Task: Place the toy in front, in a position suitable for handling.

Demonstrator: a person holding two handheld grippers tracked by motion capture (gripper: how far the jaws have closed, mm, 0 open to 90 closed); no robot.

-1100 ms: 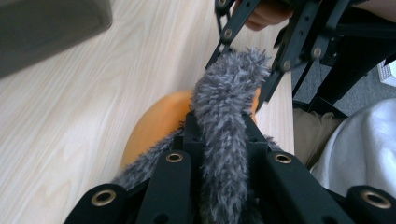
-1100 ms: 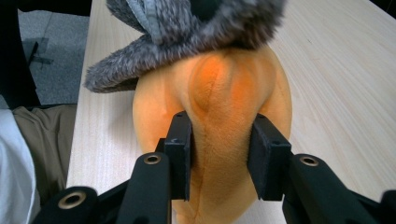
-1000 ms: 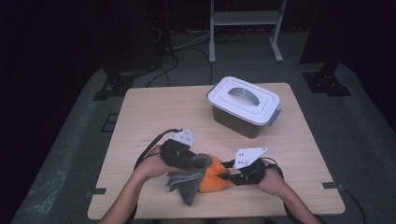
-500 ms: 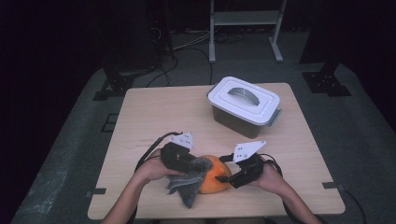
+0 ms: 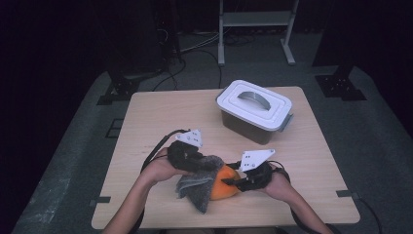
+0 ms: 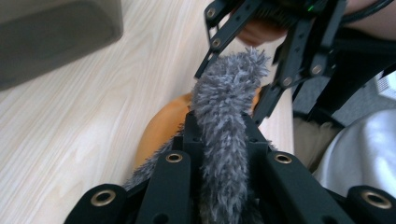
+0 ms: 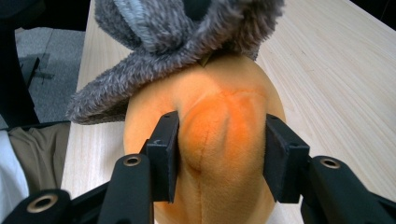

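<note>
Midway: my left gripper (image 5: 207, 163) clamps the grey cloth (image 6: 224, 116) over the orange plush (image 7: 205, 140) at the table's (image 5: 160, 112) near edge; my right gripper (image 7: 219, 149), jaws just closing, pinches the plush (wiping unfinished, I judge).

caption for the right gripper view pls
Right gripper fingers pinching an orange plush toy under a grey fuzzy cloth.

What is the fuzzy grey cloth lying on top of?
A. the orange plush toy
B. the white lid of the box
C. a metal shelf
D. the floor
A: the grey cloth is draped over the orange plush toy near the front of the table; the left gripper is shut on a fold of the cloth, and the right gripper's jaws stand on either side of the toy.
</note>
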